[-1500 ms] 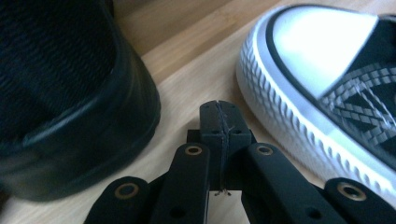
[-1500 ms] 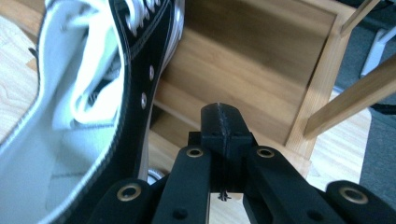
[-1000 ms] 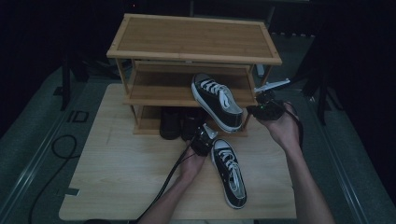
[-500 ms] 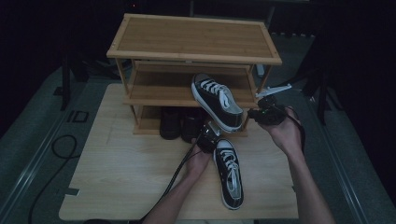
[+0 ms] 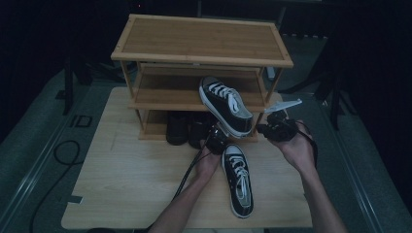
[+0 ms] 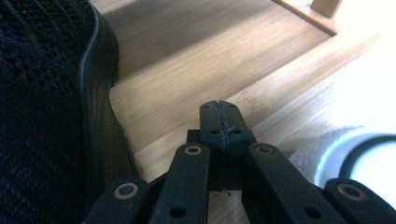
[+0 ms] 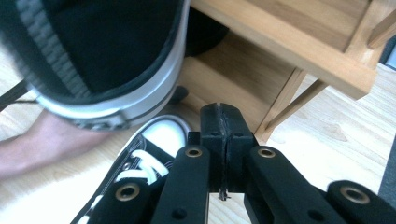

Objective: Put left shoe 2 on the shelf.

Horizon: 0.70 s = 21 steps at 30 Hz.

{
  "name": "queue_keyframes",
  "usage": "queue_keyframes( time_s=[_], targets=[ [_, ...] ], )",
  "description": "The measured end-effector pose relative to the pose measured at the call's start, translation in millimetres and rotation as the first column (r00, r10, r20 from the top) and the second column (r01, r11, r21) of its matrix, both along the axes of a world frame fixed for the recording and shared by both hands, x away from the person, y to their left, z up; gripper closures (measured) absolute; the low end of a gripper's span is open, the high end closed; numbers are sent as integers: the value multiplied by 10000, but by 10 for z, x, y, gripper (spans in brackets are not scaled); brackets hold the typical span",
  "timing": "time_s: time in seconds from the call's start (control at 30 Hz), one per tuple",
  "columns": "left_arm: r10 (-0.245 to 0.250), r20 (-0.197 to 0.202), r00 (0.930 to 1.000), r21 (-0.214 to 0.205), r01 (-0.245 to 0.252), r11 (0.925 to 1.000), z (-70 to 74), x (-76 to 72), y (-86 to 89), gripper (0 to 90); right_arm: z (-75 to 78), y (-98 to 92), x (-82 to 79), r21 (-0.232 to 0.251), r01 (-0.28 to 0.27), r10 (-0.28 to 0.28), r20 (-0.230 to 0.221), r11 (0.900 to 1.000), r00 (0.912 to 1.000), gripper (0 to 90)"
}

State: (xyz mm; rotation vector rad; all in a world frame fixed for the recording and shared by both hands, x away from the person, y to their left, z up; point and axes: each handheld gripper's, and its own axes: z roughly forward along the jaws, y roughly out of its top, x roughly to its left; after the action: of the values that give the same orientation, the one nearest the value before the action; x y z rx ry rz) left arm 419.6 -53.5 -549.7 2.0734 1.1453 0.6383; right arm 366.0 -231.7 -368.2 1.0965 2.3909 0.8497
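Note:
A black-and-white sneaker (image 5: 226, 104) lies tilted on the rack's middle shelf (image 5: 165, 99), its heel jutting over the front edge; the right gripper view shows its heel and sole (image 7: 93, 56) from below. Its mate (image 5: 238, 179) lies flat on the table, toe toward the rack, its white toe cap (image 7: 161, 135) just past my right jaws. My left gripper (image 5: 216, 138) sits low between the two sneakers, shut on nothing (image 6: 219, 119). My right gripper (image 5: 277, 127) hovers right of the tilted sneaker's heel, also shut and empty (image 7: 219, 123).
The three-tier bamboo rack (image 5: 204, 36) stands at the table's back. Dark shoes (image 5: 187, 127) fill its bottom shelf; one of them (image 6: 46, 93) is close on the left in the left gripper view. A rack leg (image 7: 289, 102) stands just ahead of my right gripper. Cables trail across the wooden table (image 5: 121, 184).
My right gripper has come down and a little toward the near side of the table. The sneaker on the table has straightened slightly. The left hand and the tilted sneaker have stayed put.

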Motion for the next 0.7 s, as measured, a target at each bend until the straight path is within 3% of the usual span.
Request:
queue_keyframes(
  time_s=[0.27,0.63,0.7],
  targets=[
    [125,-150,9998,-89,-126,9999,1,85,6,899,-13,15,-175,131,-394,394,23,9991,9992,894],
    [117,-32,9999,-201,-118,9997,-11,132,-24,900,32,80,-372,390,-993,985,225,9943,9949,897],
    [158,-104,9998,-33,-158,9999,-1,133,-33,900,49,93,-388,445,-1075,1062,313,9932,9939,897]
  ],
)
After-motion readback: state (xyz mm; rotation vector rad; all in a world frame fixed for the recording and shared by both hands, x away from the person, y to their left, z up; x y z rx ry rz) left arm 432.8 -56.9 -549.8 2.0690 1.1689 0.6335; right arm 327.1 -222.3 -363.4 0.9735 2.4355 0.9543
